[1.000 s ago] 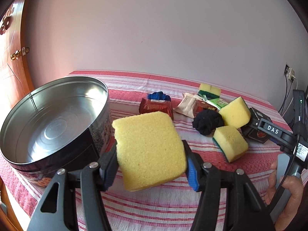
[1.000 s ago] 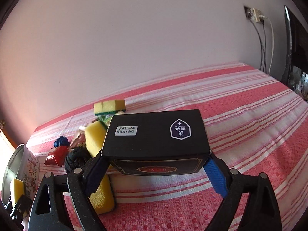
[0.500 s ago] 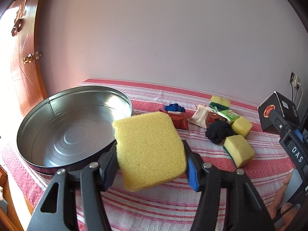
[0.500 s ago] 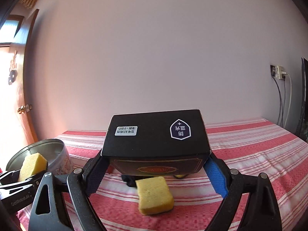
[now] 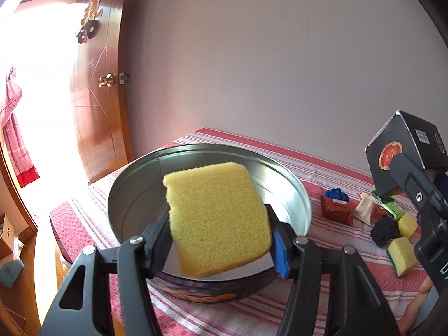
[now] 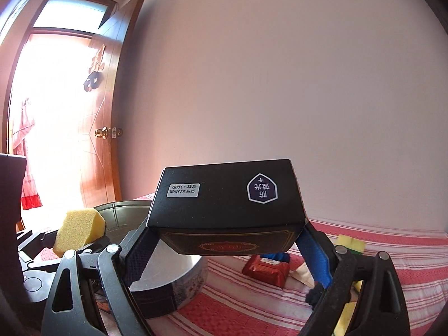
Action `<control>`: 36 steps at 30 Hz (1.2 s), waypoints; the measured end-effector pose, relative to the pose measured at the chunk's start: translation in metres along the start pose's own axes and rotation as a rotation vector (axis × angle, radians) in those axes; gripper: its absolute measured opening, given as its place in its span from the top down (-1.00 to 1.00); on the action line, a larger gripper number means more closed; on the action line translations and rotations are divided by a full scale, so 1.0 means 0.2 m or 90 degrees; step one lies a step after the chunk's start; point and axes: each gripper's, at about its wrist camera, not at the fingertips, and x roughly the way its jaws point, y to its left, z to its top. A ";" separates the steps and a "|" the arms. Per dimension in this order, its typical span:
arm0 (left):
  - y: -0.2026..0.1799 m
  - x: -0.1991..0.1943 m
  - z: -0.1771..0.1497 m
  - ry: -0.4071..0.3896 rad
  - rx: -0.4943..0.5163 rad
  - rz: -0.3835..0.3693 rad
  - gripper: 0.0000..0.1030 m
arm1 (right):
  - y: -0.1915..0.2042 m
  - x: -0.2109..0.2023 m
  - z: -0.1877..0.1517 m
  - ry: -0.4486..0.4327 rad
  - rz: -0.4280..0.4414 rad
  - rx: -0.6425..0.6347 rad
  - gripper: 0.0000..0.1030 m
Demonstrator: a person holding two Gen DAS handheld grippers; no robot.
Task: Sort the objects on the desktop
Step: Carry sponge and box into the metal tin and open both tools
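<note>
My left gripper [image 5: 221,235] is shut on a yellow sponge [image 5: 217,218], held above the near rim of a round metal tin [image 5: 294,193]. The right gripper [image 6: 226,249] is shut on a black box [image 6: 226,196] with white labels, raised to the right of the tin [image 6: 168,274]. In the left wrist view that black box [image 5: 406,151] hangs high at the right edge. From the right wrist view the yellow sponge [image 6: 78,229] shows at the left, over the tin.
A pile lies on the red striped cloth [image 5: 330,168]: a red packet [image 5: 336,210] with a blue item [image 5: 337,194], a black bundle [image 5: 385,232], two yellow-green sponges [image 5: 401,254], and wrappers. A wooden door [image 5: 95,98] stands at the left.
Both grippers have swung left toward the tin. The sponge now hangs over the tin's near rim, and the black box has risen and come nearer the tin.
</note>
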 end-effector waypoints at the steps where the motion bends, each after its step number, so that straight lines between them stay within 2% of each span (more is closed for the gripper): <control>1: 0.03 0.01 0.01 0.000 -0.005 0.016 -0.16 | 0.04 0.04 0.00 0.005 0.006 -0.009 -0.82; 6: 0.21 0.09 0.05 0.003 -0.046 0.085 -0.16 | 0.10 0.22 -0.04 0.043 0.047 -0.008 -0.82; 10: 0.31 0.16 0.05 0.015 -0.078 0.112 -0.16 | 0.16 0.32 -0.07 0.084 0.089 -0.008 -0.82; 13: 0.31 0.22 0.04 0.023 -0.069 0.131 -0.16 | 0.20 0.39 -0.09 0.113 0.108 -0.020 -0.82; 16: 0.29 0.26 0.03 0.029 -0.057 0.139 -0.16 | 0.22 0.46 -0.12 0.144 0.133 -0.018 -0.82; 21: 0.27 0.32 0.04 0.039 -0.060 0.125 -0.19 | 0.23 0.52 -0.16 0.167 0.135 -0.025 -0.89; 24: 0.25 0.33 0.04 0.033 -0.043 0.118 -0.35 | 0.20 0.49 -0.16 0.157 0.125 -0.022 -0.90; 27: 0.25 0.29 0.04 0.000 -0.043 0.135 -0.78 | 0.18 0.43 -0.16 0.132 0.106 -0.024 -0.90; 28: 0.26 0.27 0.03 -0.012 -0.050 0.139 -0.99 | 0.18 0.42 -0.16 0.128 0.105 -0.026 -0.90; 30: 0.27 0.23 0.02 -0.035 -0.062 0.139 -0.98 | 0.17 0.40 -0.16 0.125 0.090 -0.033 -0.90; 32: 0.26 0.22 0.02 -0.034 -0.058 0.137 -0.98 | 0.15 0.37 -0.15 0.107 0.070 -0.027 -0.90; 36: 0.27 0.17 0.00 -0.050 -0.078 0.153 -0.98 | 0.05 0.30 -0.10 0.063 0.043 0.034 -0.90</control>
